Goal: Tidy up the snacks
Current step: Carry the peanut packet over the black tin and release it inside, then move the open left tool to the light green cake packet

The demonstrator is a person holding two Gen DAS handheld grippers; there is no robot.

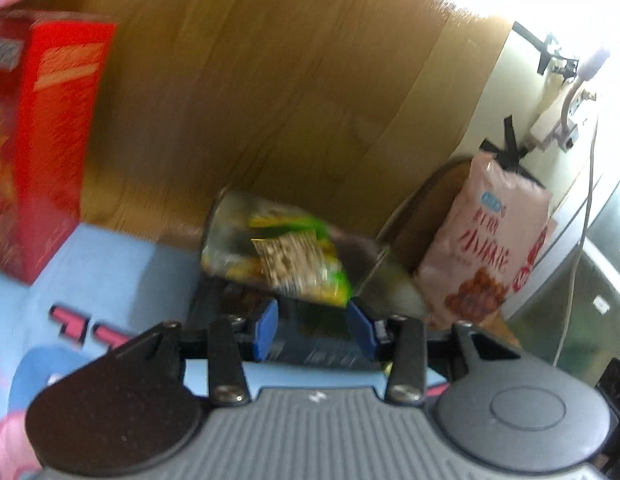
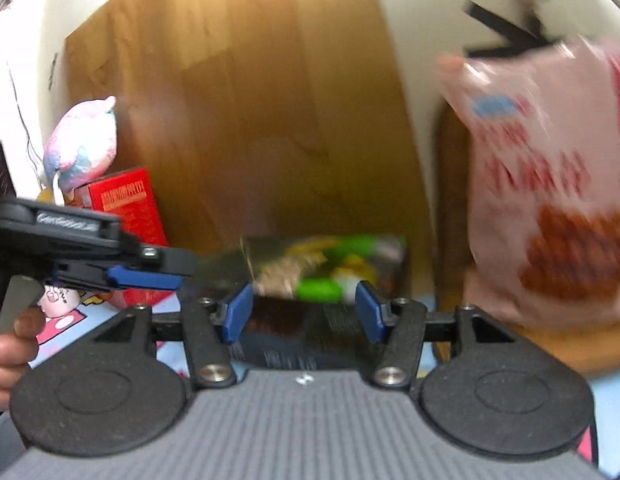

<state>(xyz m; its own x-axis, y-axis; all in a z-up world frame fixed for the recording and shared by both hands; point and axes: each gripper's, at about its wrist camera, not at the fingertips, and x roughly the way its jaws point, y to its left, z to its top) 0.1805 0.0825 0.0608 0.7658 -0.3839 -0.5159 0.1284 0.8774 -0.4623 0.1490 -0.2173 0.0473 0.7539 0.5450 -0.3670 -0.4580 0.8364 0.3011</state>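
Note:
A green and yellow snack packet (image 1: pixel 282 256) lies on a dark flat box (image 1: pixel 321 344) on the blue mat. My left gripper (image 1: pixel 311 328) is open just in front of the packet, its blue pads either side of the box. My right gripper (image 2: pixel 306 312) is open too, facing the same packet (image 2: pixel 321 268) and dark box (image 2: pixel 294 340). The left gripper (image 2: pixel 122 276) shows in the right wrist view at the left, reaching toward the packet. A pink snack bag (image 1: pixel 489 240) stands upright at the right, blurred in the right wrist view (image 2: pixel 549 184).
A red box (image 1: pixel 42 132) stands at the left on the blue cartoon mat (image 1: pixel 110 264). A pastel plush toy (image 2: pixel 82 144) sits above the red box (image 2: pixel 130 216). A wooden board (image 1: pixel 270 80) backs the scene. A white wall with cables (image 1: pixel 569 92) is at right.

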